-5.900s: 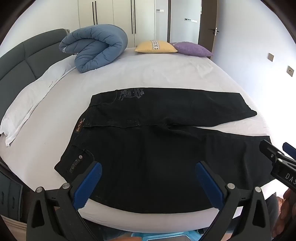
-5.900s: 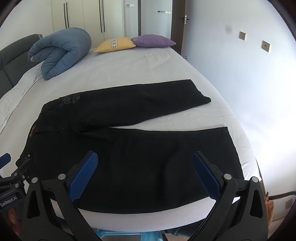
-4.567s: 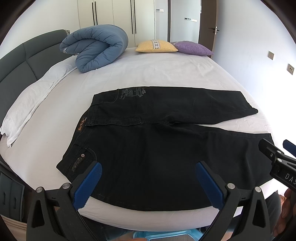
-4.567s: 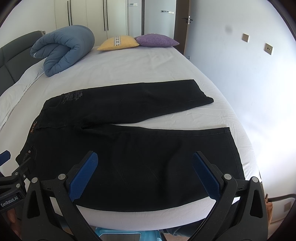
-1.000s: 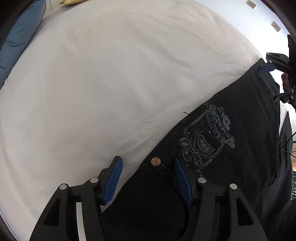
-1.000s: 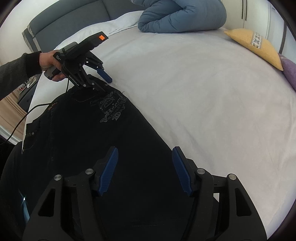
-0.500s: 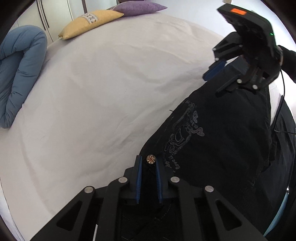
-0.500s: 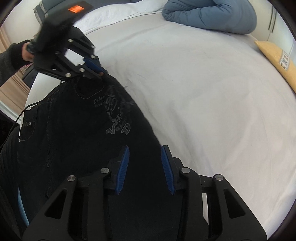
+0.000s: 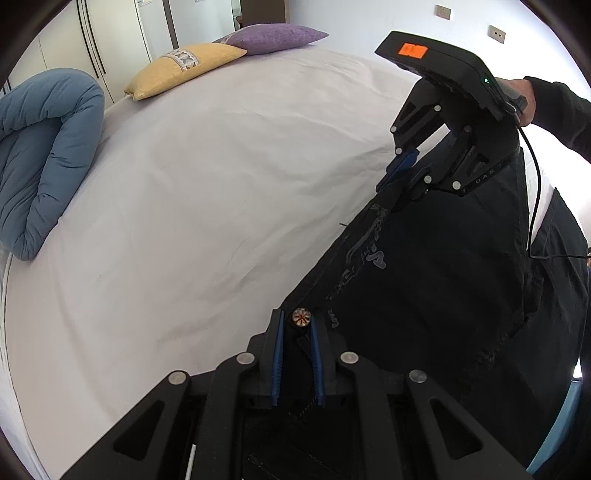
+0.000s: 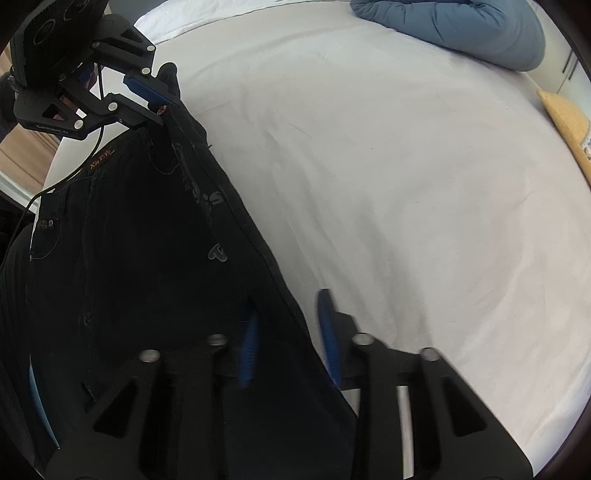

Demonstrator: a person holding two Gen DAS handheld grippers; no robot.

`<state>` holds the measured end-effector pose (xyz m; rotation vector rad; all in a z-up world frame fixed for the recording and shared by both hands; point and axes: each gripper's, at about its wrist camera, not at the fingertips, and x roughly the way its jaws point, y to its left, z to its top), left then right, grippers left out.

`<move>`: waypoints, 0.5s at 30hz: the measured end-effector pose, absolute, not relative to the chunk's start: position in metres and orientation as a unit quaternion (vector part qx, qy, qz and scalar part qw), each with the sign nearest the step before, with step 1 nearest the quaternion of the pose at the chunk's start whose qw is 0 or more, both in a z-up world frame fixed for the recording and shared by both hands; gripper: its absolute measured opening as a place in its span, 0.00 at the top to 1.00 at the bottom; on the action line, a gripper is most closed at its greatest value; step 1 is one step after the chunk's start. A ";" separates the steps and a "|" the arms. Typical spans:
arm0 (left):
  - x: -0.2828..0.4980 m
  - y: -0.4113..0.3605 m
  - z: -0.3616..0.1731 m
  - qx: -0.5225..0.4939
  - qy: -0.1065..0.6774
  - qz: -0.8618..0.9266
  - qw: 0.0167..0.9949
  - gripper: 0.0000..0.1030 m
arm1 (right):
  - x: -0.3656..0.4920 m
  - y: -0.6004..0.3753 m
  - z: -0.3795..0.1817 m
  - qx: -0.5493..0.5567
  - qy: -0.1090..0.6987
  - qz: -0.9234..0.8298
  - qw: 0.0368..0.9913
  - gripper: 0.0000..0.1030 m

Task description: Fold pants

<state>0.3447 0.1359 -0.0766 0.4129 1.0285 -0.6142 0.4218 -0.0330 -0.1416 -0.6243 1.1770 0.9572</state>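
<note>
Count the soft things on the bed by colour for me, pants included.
Black: 1, pants
Blue: 1, rolled duvet
Yellow: 1, pillow
Purple: 1, pillow
Total: 4

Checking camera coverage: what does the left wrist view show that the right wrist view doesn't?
Left wrist only: the purple pillow, wall sockets, and the left gripper clamped on the waistband beside a rivet button.

Right wrist only: the orange waistband label and wooden floor.

Both: black pants, white bed, blue duvet, yellow pillow, right gripper.
</note>
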 end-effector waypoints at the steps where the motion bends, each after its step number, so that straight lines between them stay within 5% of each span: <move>1: 0.344 0.136 -0.077 0.193 0.481 -0.287 0.806 0.86 | 0.419 -0.031 -0.139 -0.281 0.520 0.429 0.683 0.91; 8: 0.327 0.141 -0.072 0.196 0.479 -0.290 0.805 0.86 | 0.375 -0.020 -0.124 -0.339 0.478 0.436 0.683 0.98; 15: 0.286 0.138 -0.060 0.226 0.473 -0.305 0.795 0.86 | 0.282 0.005 -0.117 -0.512 0.390 0.439 0.627 0.98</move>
